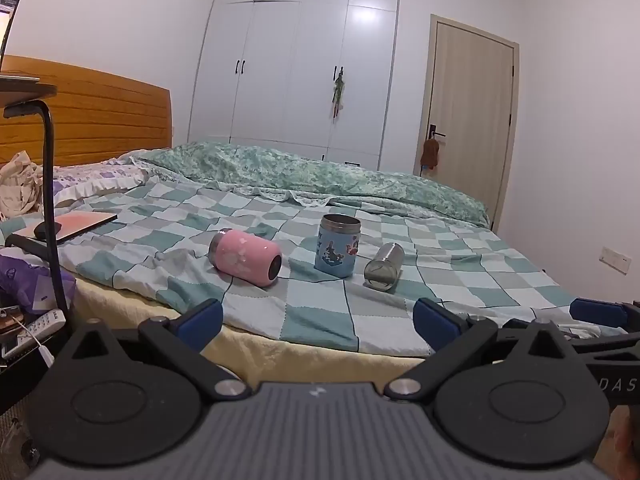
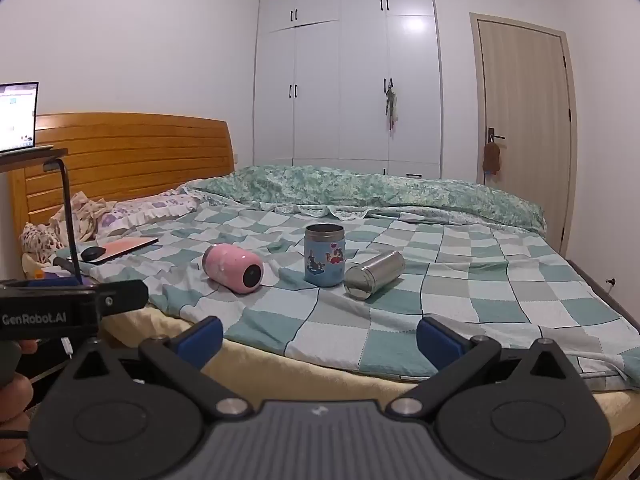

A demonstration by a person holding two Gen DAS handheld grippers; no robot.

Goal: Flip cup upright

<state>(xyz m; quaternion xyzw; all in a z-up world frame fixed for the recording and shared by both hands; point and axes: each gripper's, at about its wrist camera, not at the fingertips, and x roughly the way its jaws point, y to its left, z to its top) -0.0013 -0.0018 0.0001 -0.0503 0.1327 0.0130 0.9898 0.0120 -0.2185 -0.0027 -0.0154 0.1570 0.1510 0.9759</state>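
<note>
On the checked teal-and-white quilt (image 1: 320,320), the left wrist view shows a glossy pink cup (image 1: 245,257) lying on its side, a blue cup (image 1: 338,246) with cartoon stickers standing upright beside it, and a smooth steel cylinder (image 1: 384,266) tipped over. The left gripper (image 1: 318,322) is level, short of the bed edge, jaws spread wide and empty.

In the right wrist view the right gripper (image 2: 319,340) is likewise wide open, holding nothing, low before the bed. "GenRobot.AI" is printed on the other gripper's body at left.
</note>
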